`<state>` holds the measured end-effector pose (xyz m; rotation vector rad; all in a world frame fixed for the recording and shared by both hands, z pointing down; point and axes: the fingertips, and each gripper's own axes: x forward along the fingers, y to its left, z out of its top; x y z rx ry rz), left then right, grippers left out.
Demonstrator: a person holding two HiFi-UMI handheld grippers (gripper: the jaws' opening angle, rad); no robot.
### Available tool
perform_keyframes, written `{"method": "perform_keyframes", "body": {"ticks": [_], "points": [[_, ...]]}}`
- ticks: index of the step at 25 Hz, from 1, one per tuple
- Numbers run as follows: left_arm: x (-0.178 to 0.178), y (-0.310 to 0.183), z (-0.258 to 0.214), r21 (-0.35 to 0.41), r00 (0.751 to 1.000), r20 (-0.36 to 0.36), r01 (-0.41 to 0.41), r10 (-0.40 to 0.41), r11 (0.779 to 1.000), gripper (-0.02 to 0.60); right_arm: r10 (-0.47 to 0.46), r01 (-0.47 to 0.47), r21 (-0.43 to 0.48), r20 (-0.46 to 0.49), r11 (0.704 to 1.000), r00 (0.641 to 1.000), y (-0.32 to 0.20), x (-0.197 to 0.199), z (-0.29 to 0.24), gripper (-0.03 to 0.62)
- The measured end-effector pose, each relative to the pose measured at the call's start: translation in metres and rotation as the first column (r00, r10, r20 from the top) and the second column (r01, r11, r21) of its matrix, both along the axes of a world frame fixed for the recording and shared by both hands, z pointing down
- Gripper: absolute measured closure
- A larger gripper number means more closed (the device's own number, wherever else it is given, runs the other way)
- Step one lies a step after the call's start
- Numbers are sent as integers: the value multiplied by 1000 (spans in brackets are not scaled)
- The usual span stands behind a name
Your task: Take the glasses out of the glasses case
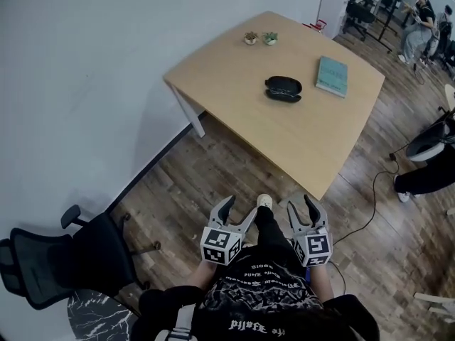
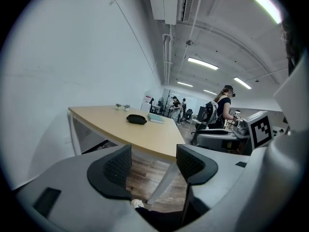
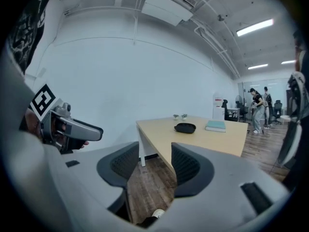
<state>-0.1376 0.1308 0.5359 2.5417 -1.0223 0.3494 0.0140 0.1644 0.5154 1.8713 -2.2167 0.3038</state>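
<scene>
A black glasses case (image 1: pixel 284 89) lies shut on the light wooden table (image 1: pixel 234 105), far ahead of me; it also shows small in the left gripper view (image 2: pixel 136 119) and the right gripper view (image 3: pixel 185 127). No glasses are visible. My left gripper (image 1: pixel 237 212) and right gripper (image 1: pixel 302 208) are held close to my body over the wooden floor, well short of the table. Both stand open with nothing between their fingers.
A teal book (image 1: pixel 332 75) lies right of the case, and two small potted plants (image 1: pixel 259 38) stand at the table's far edge. A black office chair (image 1: pixel 64 258) is at my left near the white wall. People (image 1: pixel 421 21) and chairs are at the back right.
</scene>
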Motion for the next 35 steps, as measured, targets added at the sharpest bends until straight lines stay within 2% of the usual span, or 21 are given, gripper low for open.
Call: {"method": "perform_keyframes", "body": {"ticks": [3,8,13,20,28,35], "points": [[1,-17,1,2,1000,6,10,-10,1000,285,-39,39,-9,-8,999,999,-23,-1,3,372],[17,-58,3,6,1000,9,-11,11,1000,284,-64,63,37,5,997,998,-79,14,-2,373],[29,-115,0,3,999,8,40,-40,999,285,-85,85,18,10,996,996,-148,34,-5,373],[70,-198,-4,-7,998,2,70,-70,997,285,-123,124,-16,24,992,992,-226,64,-1,373],[112,-254,-1,-15,998,31,49,-49,999,285,-108,112,-35,93,993,990,-279,99,12,373],[138,-272,9,-36,998,49,31,-29,999,285,-116,121,-31,131,992,985,-305,108,22,373]]}}
